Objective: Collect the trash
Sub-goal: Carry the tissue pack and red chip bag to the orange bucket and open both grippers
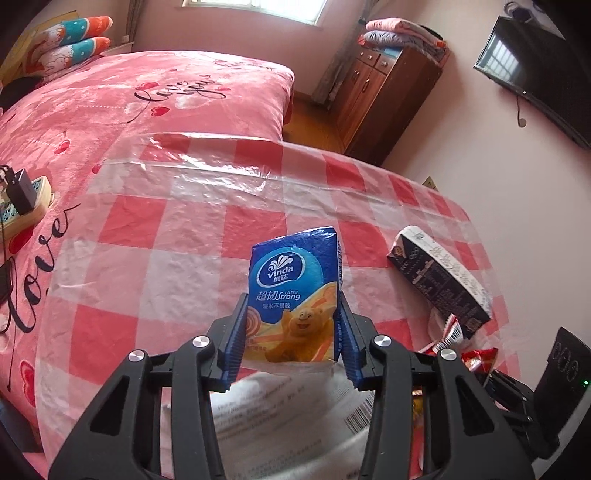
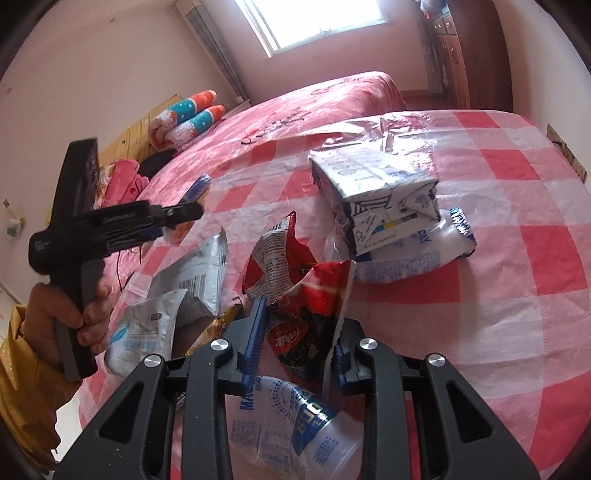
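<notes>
STEP: pick-up under way | LEFT: your left gripper [image 1: 291,332] jaws pinch the blue tissue pack [image 1: 295,291], lifted off the checked surface [image 1: 155,229] | RIGHT: your right gripper [image 2: 295,339] jaws nearly closed on the red snack wrapper [image 2: 306,295] | CARTON: black carton [image 1: 439,280] lies at 2 o'clock | NEXT: likely carry both to a bin, none visible

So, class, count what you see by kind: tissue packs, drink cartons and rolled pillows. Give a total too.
Tissue pack: 1
Carton: 1
Pillows: 2
Total: 4

Television [image 1: 546,70] cropped by frame edge
</notes>
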Available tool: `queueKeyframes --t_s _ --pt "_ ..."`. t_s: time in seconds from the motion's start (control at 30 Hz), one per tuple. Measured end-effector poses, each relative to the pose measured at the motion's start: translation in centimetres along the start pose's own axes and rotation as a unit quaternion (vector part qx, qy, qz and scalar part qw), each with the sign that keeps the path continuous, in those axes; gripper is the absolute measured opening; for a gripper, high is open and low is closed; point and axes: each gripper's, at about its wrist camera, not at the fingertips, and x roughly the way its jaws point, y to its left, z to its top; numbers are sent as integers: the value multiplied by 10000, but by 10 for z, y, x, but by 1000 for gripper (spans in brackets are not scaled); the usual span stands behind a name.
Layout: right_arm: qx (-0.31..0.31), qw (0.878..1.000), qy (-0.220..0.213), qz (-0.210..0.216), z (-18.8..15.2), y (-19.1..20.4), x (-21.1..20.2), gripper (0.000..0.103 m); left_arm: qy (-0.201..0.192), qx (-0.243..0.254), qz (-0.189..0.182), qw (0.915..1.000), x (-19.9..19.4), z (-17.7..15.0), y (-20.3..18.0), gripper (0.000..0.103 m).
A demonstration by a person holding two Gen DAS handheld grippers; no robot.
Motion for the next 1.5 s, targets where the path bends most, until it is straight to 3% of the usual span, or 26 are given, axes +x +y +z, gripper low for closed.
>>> queueKeyframes --t_s 0.33,0.77,1.27,1.5 --pt "165 9992 -348 115 0 -8 -15 31 -190 -24 -216 9996 -41 -19 -4 46" --pt "629 9951 -665 361 -4 -21 -42 31 -254 -259 -359 9987 -83 -72 11 46" --pt "287 9964 -737 300 -14 19 -66 31 -408 -481 -485 9968 -127 -133 40 46" --pt "32 9969 -476 627 -24 63 -66 31 -486 -661 -509 9953 -145 -166 60 46"
